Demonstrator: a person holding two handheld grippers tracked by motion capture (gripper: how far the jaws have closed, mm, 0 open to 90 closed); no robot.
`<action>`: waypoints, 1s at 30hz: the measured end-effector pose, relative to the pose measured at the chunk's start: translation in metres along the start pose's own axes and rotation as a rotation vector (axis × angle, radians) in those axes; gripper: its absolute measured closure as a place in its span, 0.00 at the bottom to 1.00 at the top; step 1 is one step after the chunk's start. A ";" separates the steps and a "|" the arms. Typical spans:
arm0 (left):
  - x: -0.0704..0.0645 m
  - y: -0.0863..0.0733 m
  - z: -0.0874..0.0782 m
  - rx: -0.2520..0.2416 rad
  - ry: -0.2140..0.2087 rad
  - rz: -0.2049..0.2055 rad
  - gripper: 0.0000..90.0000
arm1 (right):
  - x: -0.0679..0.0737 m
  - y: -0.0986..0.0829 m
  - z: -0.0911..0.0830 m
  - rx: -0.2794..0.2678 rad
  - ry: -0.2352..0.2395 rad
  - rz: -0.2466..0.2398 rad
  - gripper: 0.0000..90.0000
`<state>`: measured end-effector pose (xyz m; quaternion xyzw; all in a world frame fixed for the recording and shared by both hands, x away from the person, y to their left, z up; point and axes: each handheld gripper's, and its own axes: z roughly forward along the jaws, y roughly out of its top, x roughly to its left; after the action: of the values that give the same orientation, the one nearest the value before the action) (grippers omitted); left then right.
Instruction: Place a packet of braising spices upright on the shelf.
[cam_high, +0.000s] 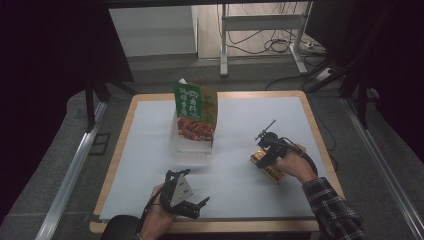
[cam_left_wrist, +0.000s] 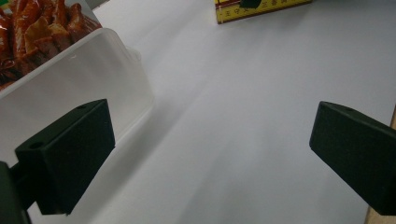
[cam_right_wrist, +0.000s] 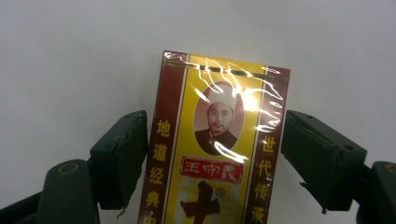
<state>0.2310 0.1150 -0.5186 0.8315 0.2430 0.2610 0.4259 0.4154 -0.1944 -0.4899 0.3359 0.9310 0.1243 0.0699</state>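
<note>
Wooden-rimmed bench (cam_high: 116, 165), topped by a white sheet (cam_high: 250, 125). Toward the far left of that sheet, a clear plastic tub (cam_high: 187, 147), open at the top. Upright inside the tub, a green snack bag (cam_high: 196, 107) with a window of reddish pieces, leaning slightly. Beyond the bench, a white metal frame (cam_high: 223, 45) on grey floor (cam_high: 45, 165), with loose cables (cam_high: 260, 45) beside it. Along either side, an aluminium rail (cam_high: 70, 175).
</note>
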 end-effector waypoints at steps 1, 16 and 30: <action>0.000 0.000 0.000 0.001 -0.002 0.001 0.00 | 0.000 0.001 0.002 0.009 -0.005 0.000 0.26; 0.000 0.000 0.000 0.001 0.001 0.003 0.00 | 0.000 0.004 -0.007 -0.064 -0.004 0.040 0.35; 0.000 0.000 0.000 0.002 0.003 0.003 0.00 | 0.007 -0.009 -0.035 -0.363 0.000 0.029 0.36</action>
<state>0.2309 0.1153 -0.5185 0.8319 0.2428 0.2629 0.4242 0.3971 -0.2036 -0.4596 0.3310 0.8884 0.2915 0.1275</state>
